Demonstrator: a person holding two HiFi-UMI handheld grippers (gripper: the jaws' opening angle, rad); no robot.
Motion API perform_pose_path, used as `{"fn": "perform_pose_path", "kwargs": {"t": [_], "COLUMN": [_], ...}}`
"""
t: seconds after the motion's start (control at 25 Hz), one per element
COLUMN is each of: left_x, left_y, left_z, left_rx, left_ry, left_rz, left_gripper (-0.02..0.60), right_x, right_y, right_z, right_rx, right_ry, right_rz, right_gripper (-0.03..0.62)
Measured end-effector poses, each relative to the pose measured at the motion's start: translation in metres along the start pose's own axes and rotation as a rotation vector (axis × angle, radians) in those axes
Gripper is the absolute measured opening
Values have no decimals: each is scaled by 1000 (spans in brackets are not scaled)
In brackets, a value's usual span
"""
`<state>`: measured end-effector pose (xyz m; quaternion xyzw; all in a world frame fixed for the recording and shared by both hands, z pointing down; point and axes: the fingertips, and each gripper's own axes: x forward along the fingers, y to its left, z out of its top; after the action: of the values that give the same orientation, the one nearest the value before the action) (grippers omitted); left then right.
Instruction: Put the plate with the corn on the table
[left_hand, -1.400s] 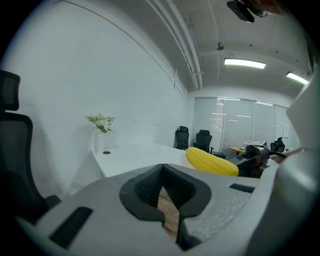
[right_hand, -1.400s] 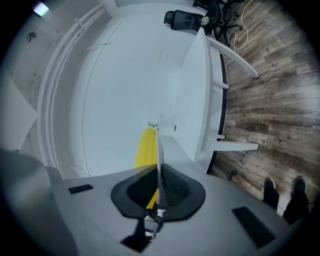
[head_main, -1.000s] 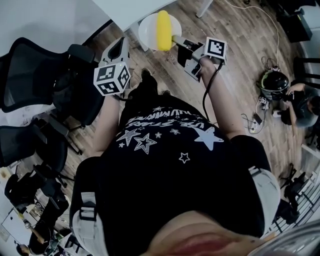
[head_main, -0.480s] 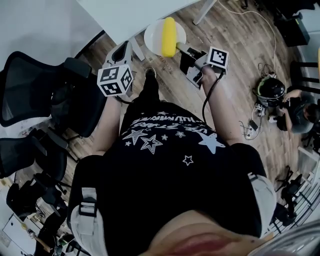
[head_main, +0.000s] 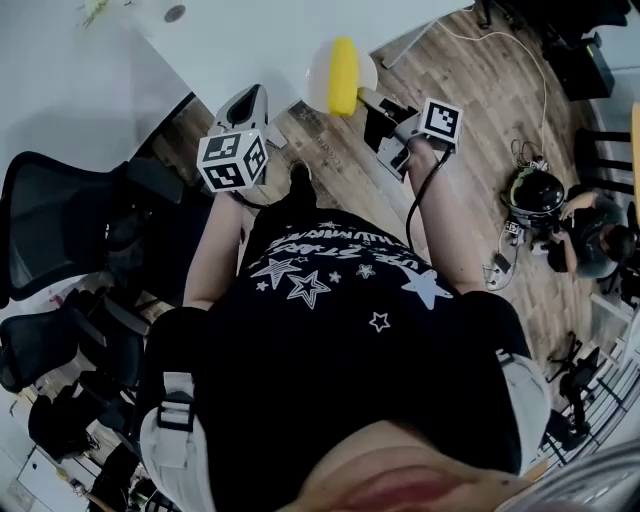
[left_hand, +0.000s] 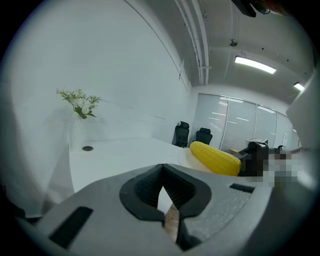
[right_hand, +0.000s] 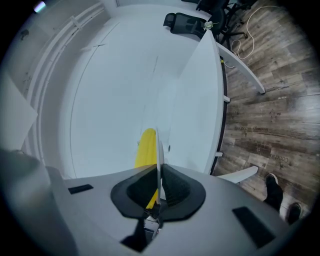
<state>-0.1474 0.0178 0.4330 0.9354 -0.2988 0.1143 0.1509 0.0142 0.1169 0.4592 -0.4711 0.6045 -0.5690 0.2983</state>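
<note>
Brown wood-plank floor (head_main: 500, 130), thin white cable (head_main: 515, 40) looping across. Then a long white table (head_main: 250, 45) beside plain white wall (left_hand: 115, 65), white flowers (left_hand: 79, 101) near its far corner. Black mesh office chairs (head_main: 70, 210) off its near edge. Glass partition (left_hand: 240, 125) beyond, lit ceiling strip lights (left_hand: 255, 64) overhead.

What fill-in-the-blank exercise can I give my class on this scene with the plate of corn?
1. The corn lying on the white plate is ____ in colour.
2. The right gripper is shut on the plate's rim, while the left gripper is shut and holds ____.
3. In the left gripper view, the flowers stand on the white ____.

Missing words: yellow; nothing; table.
</note>
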Motion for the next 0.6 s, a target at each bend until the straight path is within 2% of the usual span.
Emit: {"fn": "perform_pose_path", "kwargs": {"t": [0.28, 0.48, 0.6], "left_x": [50, 71, 81], "left_y": [42, 75, 86], "left_z": [34, 36, 37], "left_rx": [-3, -62, -67], "left_ry": [-7, 4, 13], "left_rz": [-29, -38, -48], "left_gripper": [8, 8, 8], "right_x": [54, 89, 104], "right_y": [11, 14, 11], "right_z": [47, 64, 71], "right_rx": [-3, -6, 0], "right_ry": [-30, -29, -26], "right_rz": [1, -12, -7], "right_gripper": [20, 20, 20]}}
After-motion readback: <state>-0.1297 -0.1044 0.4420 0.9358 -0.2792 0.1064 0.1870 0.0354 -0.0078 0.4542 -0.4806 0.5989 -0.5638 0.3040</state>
